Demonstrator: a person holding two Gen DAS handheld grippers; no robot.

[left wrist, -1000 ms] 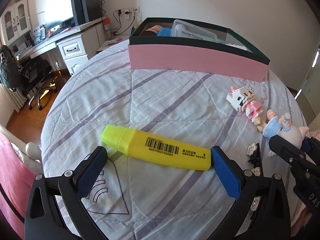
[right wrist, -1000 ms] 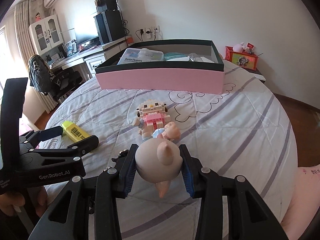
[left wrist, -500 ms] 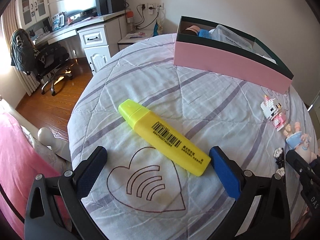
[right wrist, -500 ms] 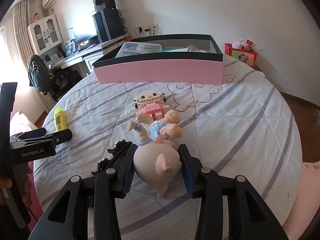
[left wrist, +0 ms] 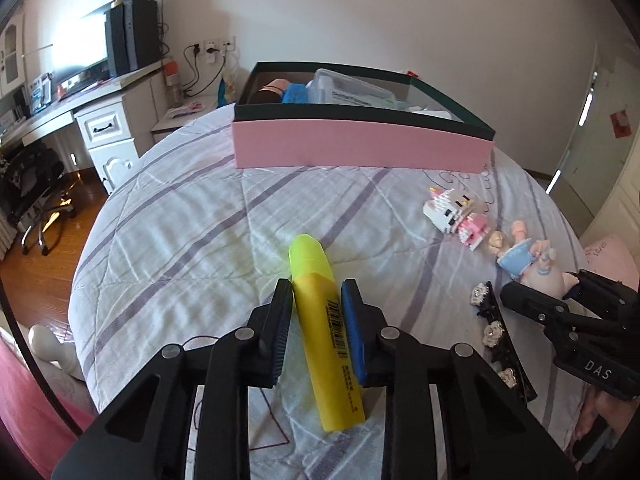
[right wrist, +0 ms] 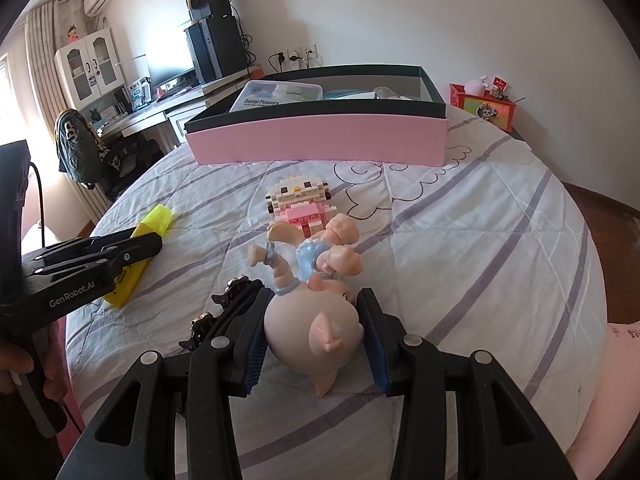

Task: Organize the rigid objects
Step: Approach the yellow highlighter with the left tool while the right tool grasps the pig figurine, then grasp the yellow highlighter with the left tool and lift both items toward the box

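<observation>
My left gripper (left wrist: 316, 292) is shut on a yellow highlighter (left wrist: 324, 320) that lies lengthwise between the pads on the bed; it also shows in the right wrist view (right wrist: 134, 256). My right gripper (right wrist: 314, 304) is shut on the head of a pink pig doll (right wrist: 314, 336), whose blue-dressed body lies on the bed ahead; the doll also shows in the left wrist view (left wrist: 528, 260). A pink box with a dark rim (left wrist: 360, 148) (right wrist: 320, 140) stands at the far side and holds several items.
A block-built cat figure (right wrist: 300, 200) (left wrist: 456, 212) lies between the doll and the box. Black hair clips with flowers (left wrist: 496, 332) (right wrist: 224, 312) lie beside the right gripper. The round bed's edge (left wrist: 80, 280) drops to a wood floor; a desk and chair stand on the left.
My left gripper turned in line with the highlighter and closed on it; it was open before. My right gripper kept hold of the pig doll, which now lies lower on the bed.
</observation>
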